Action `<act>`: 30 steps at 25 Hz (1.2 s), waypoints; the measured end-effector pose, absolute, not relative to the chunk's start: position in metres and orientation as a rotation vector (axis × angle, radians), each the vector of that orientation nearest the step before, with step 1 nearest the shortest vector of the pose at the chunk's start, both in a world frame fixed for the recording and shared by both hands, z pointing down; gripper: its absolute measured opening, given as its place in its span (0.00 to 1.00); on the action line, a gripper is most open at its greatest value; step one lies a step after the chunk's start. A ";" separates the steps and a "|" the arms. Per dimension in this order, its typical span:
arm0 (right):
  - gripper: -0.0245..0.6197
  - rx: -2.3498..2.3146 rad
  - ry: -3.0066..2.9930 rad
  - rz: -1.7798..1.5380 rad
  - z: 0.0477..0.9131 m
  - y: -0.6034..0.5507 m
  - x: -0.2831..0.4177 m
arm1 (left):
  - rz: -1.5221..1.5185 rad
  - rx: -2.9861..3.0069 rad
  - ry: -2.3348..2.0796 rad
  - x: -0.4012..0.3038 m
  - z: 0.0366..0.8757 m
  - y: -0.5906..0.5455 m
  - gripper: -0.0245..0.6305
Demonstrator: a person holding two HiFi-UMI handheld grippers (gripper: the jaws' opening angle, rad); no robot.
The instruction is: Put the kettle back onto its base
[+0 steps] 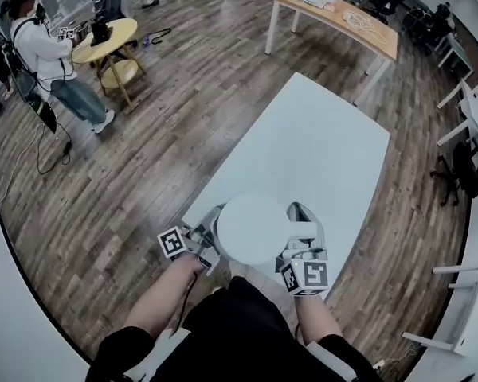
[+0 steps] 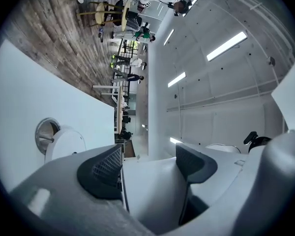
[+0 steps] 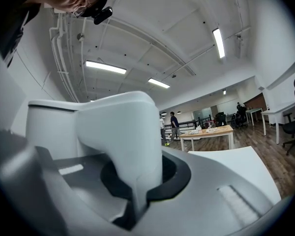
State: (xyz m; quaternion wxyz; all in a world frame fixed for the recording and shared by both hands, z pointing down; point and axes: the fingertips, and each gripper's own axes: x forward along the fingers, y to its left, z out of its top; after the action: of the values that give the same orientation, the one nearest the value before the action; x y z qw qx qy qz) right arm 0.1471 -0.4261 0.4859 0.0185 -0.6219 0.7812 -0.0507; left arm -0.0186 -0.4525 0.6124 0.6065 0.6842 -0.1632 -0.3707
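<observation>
A white kettle (image 1: 255, 228) hangs over the near end of the white table (image 1: 319, 150); from above I see its round lid. My left gripper (image 1: 202, 242) is shut on the kettle's body (image 2: 152, 191), which fills the gap between its dark pads (image 2: 104, 173). My right gripper (image 1: 303, 243) is shut on the kettle's handle (image 3: 123, 141), and the body (image 3: 49, 127) rises behind it. In the left gripper view a white round base (image 2: 65, 144) with a metal ring lies on the table just beyond the kettle. In the head view the kettle hides it.
A person (image 1: 44, 54) stands by a round yellow table (image 1: 107, 38) at the far left. A long wooden table (image 1: 334, 14) stands at the back, with dark office chairs (image 1: 462, 169) to the right. Wood floor surrounds the white table.
</observation>
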 end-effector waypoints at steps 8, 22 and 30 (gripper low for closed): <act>0.05 -1.953 2.451 -0.251 0.524 -0.423 0.159 | -0.797 1.544 -0.463 -0.009 0.652 -0.440 0.56; 0.05 -1.955 2.524 -0.240 0.555 -0.455 0.167 | -0.513 1.784 -0.969 -0.043 0.659 -0.469 0.56; 0.05 -1.959 2.564 -0.225 0.569 -0.481 0.150 | -0.558 1.847 -1.047 -0.047 0.622 -0.491 0.28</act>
State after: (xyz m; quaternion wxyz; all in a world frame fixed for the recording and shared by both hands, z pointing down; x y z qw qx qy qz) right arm 0.1496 -0.4813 0.5688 -0.0464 -0.6050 0.7919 -0.0696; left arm -0.0474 -0.4909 0.6223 0.4555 0.7490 -0.4246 -0.2262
